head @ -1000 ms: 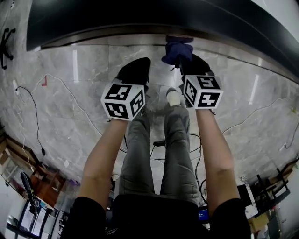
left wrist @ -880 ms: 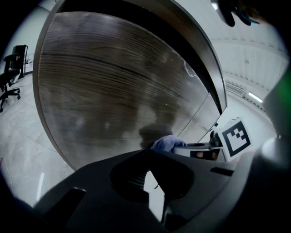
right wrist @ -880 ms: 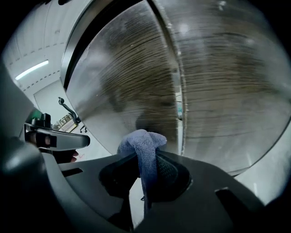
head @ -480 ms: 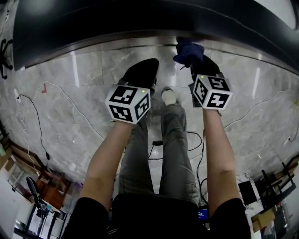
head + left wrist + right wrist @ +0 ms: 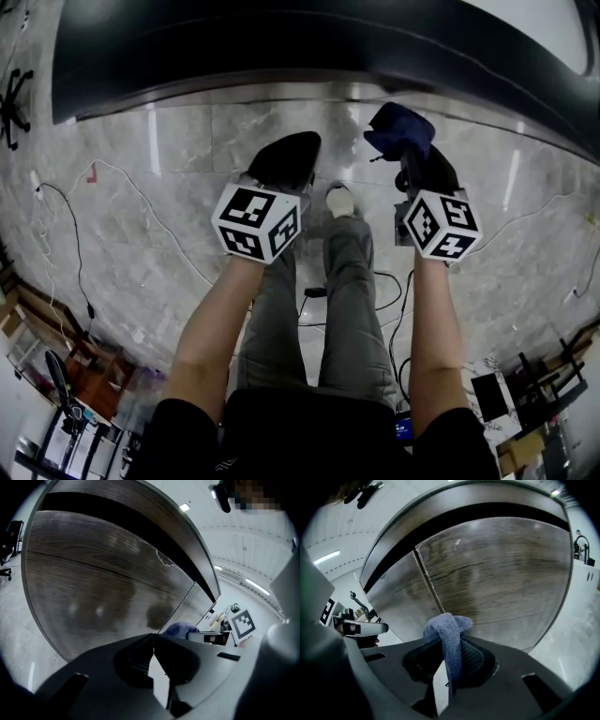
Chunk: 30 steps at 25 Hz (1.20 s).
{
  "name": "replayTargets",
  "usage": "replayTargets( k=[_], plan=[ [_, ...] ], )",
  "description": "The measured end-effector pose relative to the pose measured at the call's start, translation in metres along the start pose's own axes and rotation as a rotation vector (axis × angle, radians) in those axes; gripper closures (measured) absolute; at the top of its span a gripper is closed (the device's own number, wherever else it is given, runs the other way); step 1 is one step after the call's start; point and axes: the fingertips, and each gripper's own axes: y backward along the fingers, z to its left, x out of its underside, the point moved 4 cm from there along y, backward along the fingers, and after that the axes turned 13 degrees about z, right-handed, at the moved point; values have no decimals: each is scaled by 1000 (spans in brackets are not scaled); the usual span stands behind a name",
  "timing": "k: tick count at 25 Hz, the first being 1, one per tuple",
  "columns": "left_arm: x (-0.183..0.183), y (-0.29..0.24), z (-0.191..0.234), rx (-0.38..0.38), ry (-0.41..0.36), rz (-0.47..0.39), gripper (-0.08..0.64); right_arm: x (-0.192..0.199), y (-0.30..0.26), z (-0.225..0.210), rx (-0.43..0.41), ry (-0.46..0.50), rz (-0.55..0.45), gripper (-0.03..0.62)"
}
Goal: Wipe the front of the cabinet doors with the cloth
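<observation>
The left gripper carries nothing. Its jaws are closed tip to tip with no gap and no thing between them. It points at the dark wood-grain cabinet door, which fills its view from 9 to 1 o'clock. In the head view this gripper hangs over the marble floor, short of the cabinet's lower edge at 12 o'clock.

The cloth, blue and bunched, is in the right gripper. The jaws are pinched narrow on a hanging fold, and the bulk of the cloth bulges out past the tips. From the left gripper's side the cloth shows at about 2 o'clock, so the right hand alone is placed to wipe.

The relation that matters is cloth to door. The door front lies dead ahead of the right jaws at 12 o'clock, and the seam between the two doors runs down from 11 o'clock to just behind the bunch. In the head view the cloth sits near the cabinet's edge with a strip of floor showing between them. It therefore seems close to the front but not pressed on it, though I cannot tell for certain.

My judgement is that the next move is a short push towards 12 o'clock. Strokes across the grain towards 3 o'clock would then cover the wide right-hand door.
</observation>
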Motion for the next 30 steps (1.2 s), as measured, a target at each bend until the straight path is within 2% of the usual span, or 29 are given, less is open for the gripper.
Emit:
replayTargets(
  k=[5, 14, 20, 30],
  plan=[
    [-4, 27, -2, -12, -13, -13, 552, -10, 22, 21, -8, -22, -47, 522],
    [-16, 102, -6, -37, 21, -88, 552, -30, 72, 71, -42, 19, -86, 522],
    [-25, 155, -26, -44, -4, -100, 552, -45, 108, 106, -78, 69, -97, 522],
    [-30, 230, -66, -42, -12, -102, 552, -61, 168, 147, -101, 75, -127, 522]
  ],
)
